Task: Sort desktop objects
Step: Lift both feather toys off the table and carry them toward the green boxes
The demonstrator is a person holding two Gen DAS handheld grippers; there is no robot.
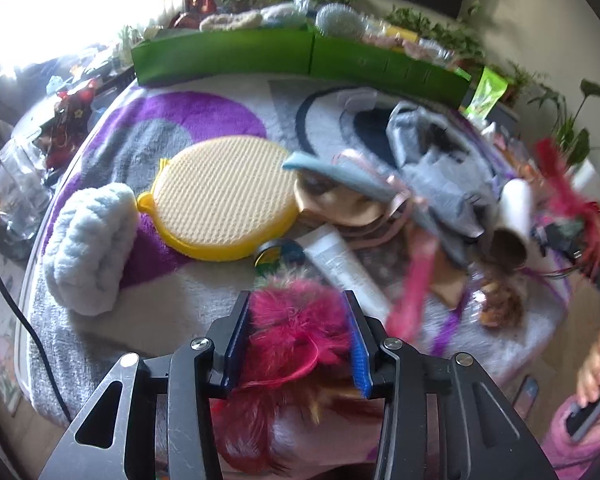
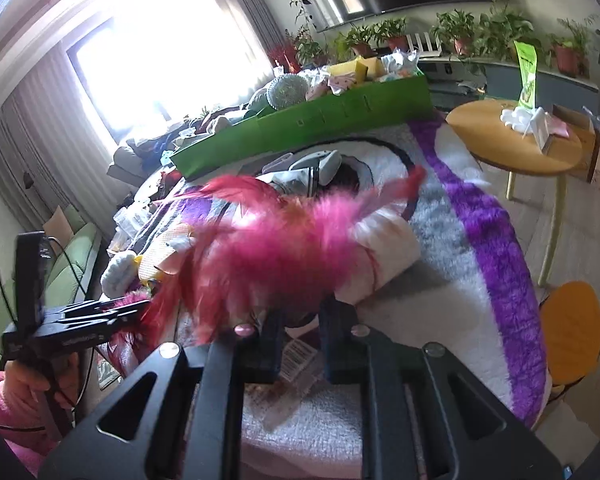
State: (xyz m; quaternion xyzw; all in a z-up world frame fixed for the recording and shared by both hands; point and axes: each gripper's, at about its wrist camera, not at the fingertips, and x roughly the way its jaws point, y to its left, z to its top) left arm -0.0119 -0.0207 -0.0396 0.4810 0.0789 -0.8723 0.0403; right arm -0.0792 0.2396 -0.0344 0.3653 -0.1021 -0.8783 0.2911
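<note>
Left wrist view is showing, from left to right, a pale blue towel roll, a yellow round scrubber and the left claw, jaws spread around pink feathers lying on the table's rug. Right claw is pinching a barcoded packet under more feathers.

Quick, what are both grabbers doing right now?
Left gripper: open, pink feathers between the jaws.
Right gripper: jaws close together; cannot tell whether it holds anything.
</note>
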